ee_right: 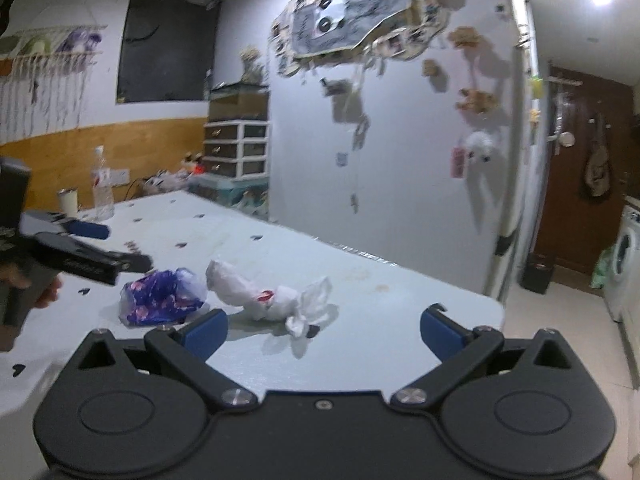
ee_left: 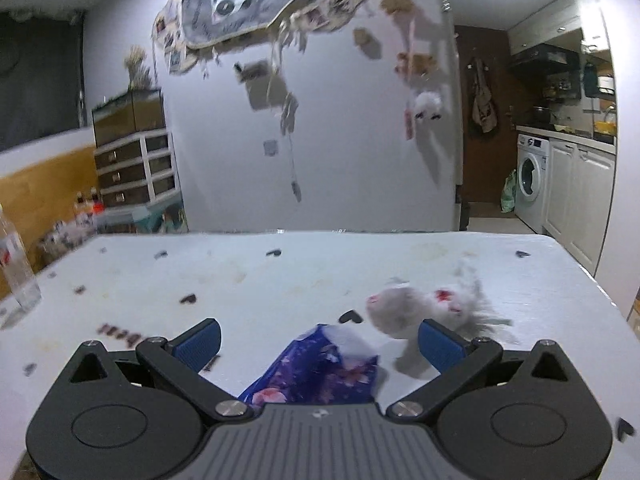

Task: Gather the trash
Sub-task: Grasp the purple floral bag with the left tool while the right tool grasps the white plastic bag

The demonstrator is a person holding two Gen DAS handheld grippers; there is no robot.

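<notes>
A crumpled purple flowered plastic bag [ee_left: 320,368] lies on the white table [ee_left: 280,272], low between the blue pads of my open left gripper [ee_left: 320,346]. A tied white plastic bag with red marks [ee_left: 424,308] lies just beyond the right pad. In the right wrist view the purple bag [ee_right: 160,296] and the white bag [ee_right: 268,296] lie side by side on the table [ee_right: 380,320]. My open right gripper [ee_right: 324,330] hovers just short of the white bag. The left gripper [ee_right: 92,248] shows at the left, above the purple bag.
A clear plastic bottle [ee_left: 16,264] stands at the table's left edge, and a white cup [ee_right: 68,202] stands near it. A drawer cabinet [ee_left: 136,168] stands behind the table. A washing machine [ee_left: 532,180] is at the far right. The table's right edge drops to the floor.
</notes>
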